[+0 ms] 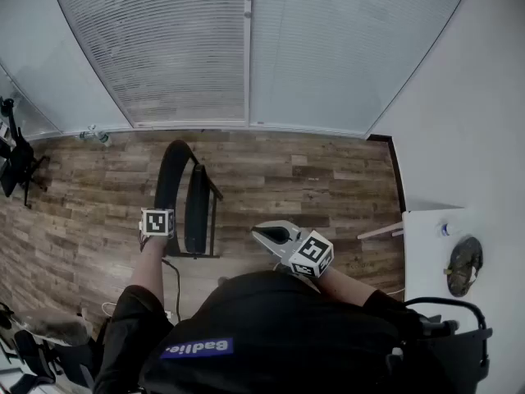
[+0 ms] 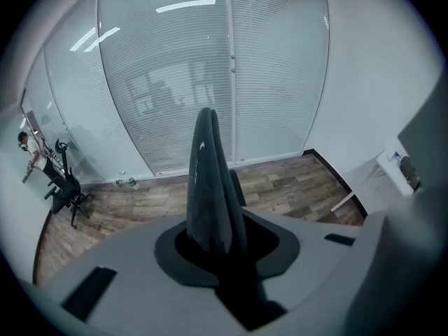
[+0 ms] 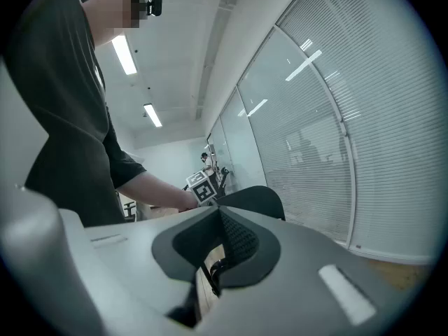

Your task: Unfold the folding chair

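The left gripper (image 1: 159, 230) clamps the folding chair (image 1: 171, 175) at its backrest; the right gripper (image 1: 262, 235) has its jaws together, empty. Best to steady the back and press the seat (image 1: 198, 216) down.

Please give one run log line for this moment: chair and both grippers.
folding chair: folded, upright | left gripper: shut on folding chair | right gripper: shut, empty, off chair

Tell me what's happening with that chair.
A person stands over the folding chair, which sits folded flat and upright on the wooden floor. The left gripper is clamped on the edge of its backrest. The right gripper is shut and empty, held near the person's body and apart from the chair. The unfolding is not yet done.
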A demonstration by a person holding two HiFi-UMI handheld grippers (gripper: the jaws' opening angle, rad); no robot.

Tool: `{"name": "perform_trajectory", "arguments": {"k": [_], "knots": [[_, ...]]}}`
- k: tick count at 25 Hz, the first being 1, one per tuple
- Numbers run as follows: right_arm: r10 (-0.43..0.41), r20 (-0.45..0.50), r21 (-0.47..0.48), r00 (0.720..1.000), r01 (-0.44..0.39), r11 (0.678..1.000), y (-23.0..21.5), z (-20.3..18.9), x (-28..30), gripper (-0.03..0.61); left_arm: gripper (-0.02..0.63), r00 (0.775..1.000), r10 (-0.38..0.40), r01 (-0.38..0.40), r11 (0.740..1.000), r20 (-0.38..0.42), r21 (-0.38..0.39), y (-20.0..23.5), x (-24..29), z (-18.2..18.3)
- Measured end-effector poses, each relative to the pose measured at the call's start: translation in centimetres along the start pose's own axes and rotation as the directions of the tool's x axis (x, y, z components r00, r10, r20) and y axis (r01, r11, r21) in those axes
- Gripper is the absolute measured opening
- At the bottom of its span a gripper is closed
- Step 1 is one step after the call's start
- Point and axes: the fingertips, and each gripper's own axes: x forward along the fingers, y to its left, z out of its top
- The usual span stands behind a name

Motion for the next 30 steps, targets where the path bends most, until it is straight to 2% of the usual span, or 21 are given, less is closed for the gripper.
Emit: {"name": "perform_trajectory", "arguments": {"k": [8, 16, 21, 30], "knots": [[-0.003, -0.003, 0.007, 1.000, 0.003, 1.000, 0.2, -0.2, 0.5, 0.002, 0.078, 1.000, 0.013, -0.013, 1.000, 0.008, 0.024, 0.4, -0.3, 0.3], [-0.021, -0.013, 0.023, 1.000, 0.022, 0.999, -0.1, -0.4, 0.7, 0.002, 0.078, 1.000, 0.008, -0.008, 1.000, 0.004, 0.005, 0.2, 0.0, 0.0], [-0.034, 0.025, 0.028, 0.999, 0.033, 0.999, -0.6, -0.1, 1.1, 0.002, 0.078, 1.000, 0.006, -0.006, 1.000, 0.003, 0.005, 0.3, -0.2, -0.1], [-0.029, -0.001, 0.049, 1.000, 0.029, 0.998, -1.9, -1.0, 3.1, 0.003, 0.078, 1.000, 0.003, -0.003, 1.000, 0.009, 0.006, 0.0, 0.9, 0.1]]}}
